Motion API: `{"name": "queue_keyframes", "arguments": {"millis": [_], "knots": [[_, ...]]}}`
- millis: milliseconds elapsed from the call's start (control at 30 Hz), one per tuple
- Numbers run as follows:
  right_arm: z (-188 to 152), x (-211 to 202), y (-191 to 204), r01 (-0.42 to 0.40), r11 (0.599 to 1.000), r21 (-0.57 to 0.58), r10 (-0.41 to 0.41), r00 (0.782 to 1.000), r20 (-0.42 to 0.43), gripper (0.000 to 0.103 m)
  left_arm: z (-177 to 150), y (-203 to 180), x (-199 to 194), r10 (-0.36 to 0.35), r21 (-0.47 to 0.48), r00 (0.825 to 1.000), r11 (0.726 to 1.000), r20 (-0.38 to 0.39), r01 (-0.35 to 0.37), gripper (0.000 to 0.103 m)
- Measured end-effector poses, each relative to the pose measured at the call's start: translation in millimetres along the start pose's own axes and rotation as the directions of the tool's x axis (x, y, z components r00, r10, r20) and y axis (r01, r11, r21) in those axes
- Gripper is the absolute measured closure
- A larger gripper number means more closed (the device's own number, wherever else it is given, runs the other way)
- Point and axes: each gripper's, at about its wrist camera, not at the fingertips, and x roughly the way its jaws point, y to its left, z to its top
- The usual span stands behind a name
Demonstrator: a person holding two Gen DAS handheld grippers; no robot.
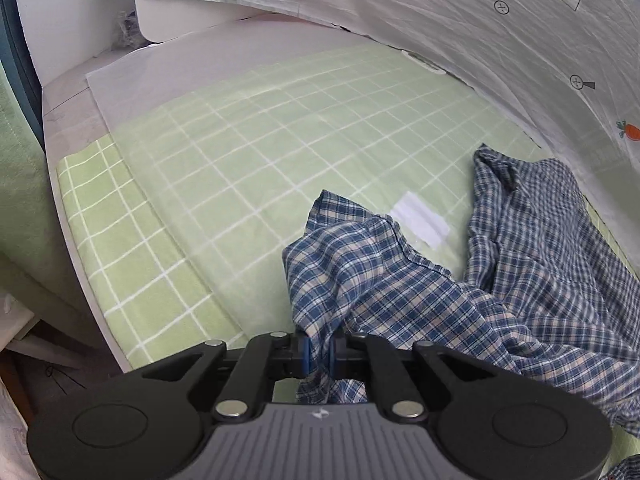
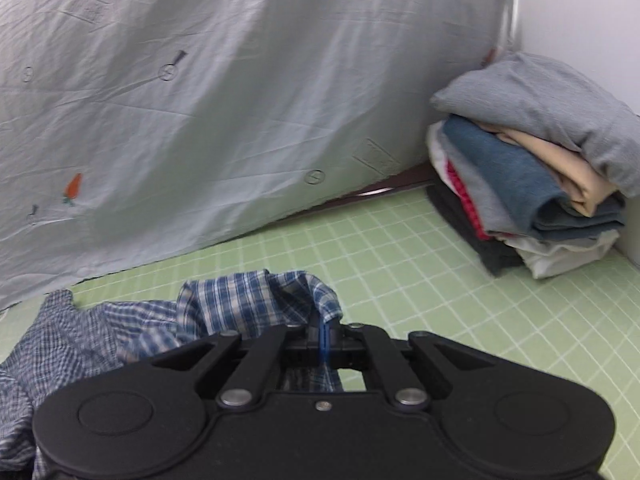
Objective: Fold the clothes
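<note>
We look across a surface [image 1: 248, 184] spread with a pale green cloth [image 1: 104, 216] crossed by white grid lines, a translucent sheet [image 1: 224, 92] laid over most of it. Behind it hangs a wrinkled white sheet [image 2: 208, 92] printed with small orange carrots, arrows and circled marks, serving as a backdrop. At the far left corner we see a plain white wall [image 1: 60, 48] and a rounded white object [image 1: 180, 20] we cannot identify. On the right, a bare white wall [image 2: 580, 12] meets the backdrop. Beside the left edge hangs green fabric [image 1: 20, 184], with dark flooring [image 1: 52, 360] below. The light is soft and even.
</note>
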Motion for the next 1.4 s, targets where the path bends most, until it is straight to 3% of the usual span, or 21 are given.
{"name": "queue_keyframes", "arguments": {"millis": [167, 200, 233, 300, 467, 667, 833, 933, 1033, 1300, 1367, 1400], "knots": [[-26.8, 5.1, -23.2, 0.075, 0.997, 0.031, -0.071, 0.99, -0.122, 0.098, 3.1, -2.5, -14.9, -0.018, 0.052, 0.999, 0.999, 0.042, 0.016, 0.071], [-33.2, 3.7, -23.1, 0.085, 0.996, 0.029, -0.081, 0.987, -0.135, 0.086, 4.5, -5.4, -19.0, -0.016, 0.071, 0.998, 0.997, 0.053, 0.012, 0.064], [-39.3, 0.6, -20.8, 0.095, 0.995, 0.023, -0.091, 0.985, -0.145, 0.061, 5.8, -9.5, -23.5, -0.018, 0.092, 0.998, 0.996, 0.063, 0.012, 0.061], [-49.1, -7.8, -12.4, 0.109, 0.994, 0.003, -0.107, 0.983, -0.152, 0.03, 8.7, -14.7, -32.8, -0.037, 0.128, 0.996, 0.991, 0.087, 0.026, 0.055], [-58.0, -26.6, 10.3, 0.07, 0.995, -0.064, -0.077, 0.991, -0.107, 0.003, 20.7, -30.1, -52.8, -0.094, 0.193, 0.986, 0.979, 0.14, 0.066, 0.045], [-57.9, -32.1, 27.3, 0.044, 0.994, -0.1, -0.053, 0.995, -0.089, 0.001, 22.2, -62.6, -47.9, -0.208, 0.324, 0.974, 0.931, 0.089, 0.169, 0.035], [-55.9, -29.1, 35.9, 0.051, 0.992, -0.116, -0.061, 0.994, -0.089, 0.001, 0.0, -100.8, -42.9, -0.311, 0.488, 0.95, 0.83, 0.002, 0.271, 0.029], [-53.9, -25.0, 38.5, 0.051, 0.991, -0.124, -0.063, 0.994, -0.088, 0.001, -13.4, -117.6, -41.8, -0.328, 0.56, 0.944, 0.78, -0.016, 0.28, 0.029], [-52.0, -20.0, 39.2, 0.048, 0.99, -0.131, -0.061, 0.994, -0.093, 0.001, -23.6, -124.0, -42.2, -0.345, 0.594, 0.938, 0.747, -0.039, 0.299, 0.029], [-54.0, -15.7, 43.7, -0.003, 0.981, -0.195, -0.02, 0.993, -0.114, 0.001, -47.3, -130.3, -36.0, -0.321, 0.613, 0.946, 0.738, -0.051, 0.283, 0.025], [-55.9, -14.9, 43.8, -0.007, 0.978, -0.207, -0.018, 0.992, -0.122, 0.001, -46.8, -135.6, -26.6, -0.289, 0.604, 0.956, 0.755, -0.04, 0.254, 0.026], [-57.0, -14.6, 43.8, -0.007, 0.977, -0.211, -0.02, 0.992, -0.127, 0.001, -44.8, -138.0, -20.9, -0.259, 0.595, 0.965, 0.772, -0.028, 0.224, 0.032]]}}
